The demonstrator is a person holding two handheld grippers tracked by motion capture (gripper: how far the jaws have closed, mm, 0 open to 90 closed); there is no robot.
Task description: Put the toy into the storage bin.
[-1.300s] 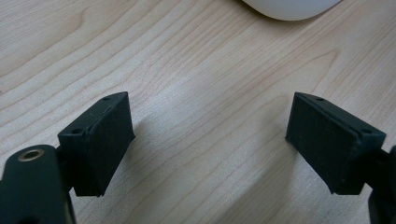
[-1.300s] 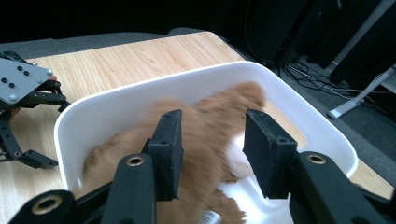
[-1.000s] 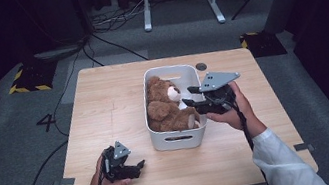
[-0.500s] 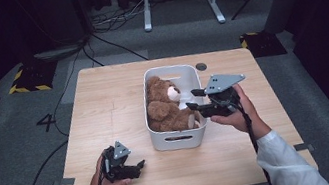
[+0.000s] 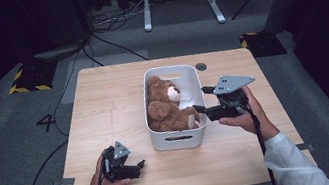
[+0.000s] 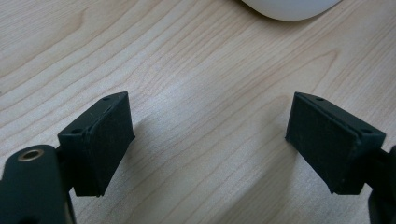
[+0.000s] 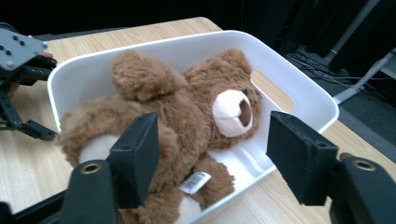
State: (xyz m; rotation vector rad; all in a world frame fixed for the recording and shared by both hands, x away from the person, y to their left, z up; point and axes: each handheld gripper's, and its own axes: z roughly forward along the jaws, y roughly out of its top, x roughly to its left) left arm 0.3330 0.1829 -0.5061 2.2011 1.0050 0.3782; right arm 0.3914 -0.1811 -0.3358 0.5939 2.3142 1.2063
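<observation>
Teddy bear [image 5: 167, 104] lies in the white bin [image 5: 179, 140] at centre of the high view, head toward the top of frame, legs toward the bottom. Right gripper [image 5: 203, 100] sits at the bin's right rim, mid-right of frame, jaws spread wide w/ nothing between them. In the right gripper view the bear [image 7: 187, 116] lies centre frame, muzzle [image 7: 232, 113] between the two jaws but farther off, sewn-in tag [image 7: 195, 182] low in the middle. No contact w/ fur that I can make out.

Left gripper [image 5: 137, 167] rests lower left on the table [image 5: 102, 98], also released; in the left gripper view its jaws stand apart over bare wood, bin edge [image 6: 289, 7] at top of frame.

Risks, as I judge them:
- Lower jaw looks close to the bin wall; closing or pulling from here could snag the rim and drag or tip the bin, since nothing braces it, left gripper being well apart.
- Plush is soft, so a shallow pinch on fur alone prob slips.
- Bear fits snug lengthwise, so lifting by one limb may jam it against the wall.
</observation>
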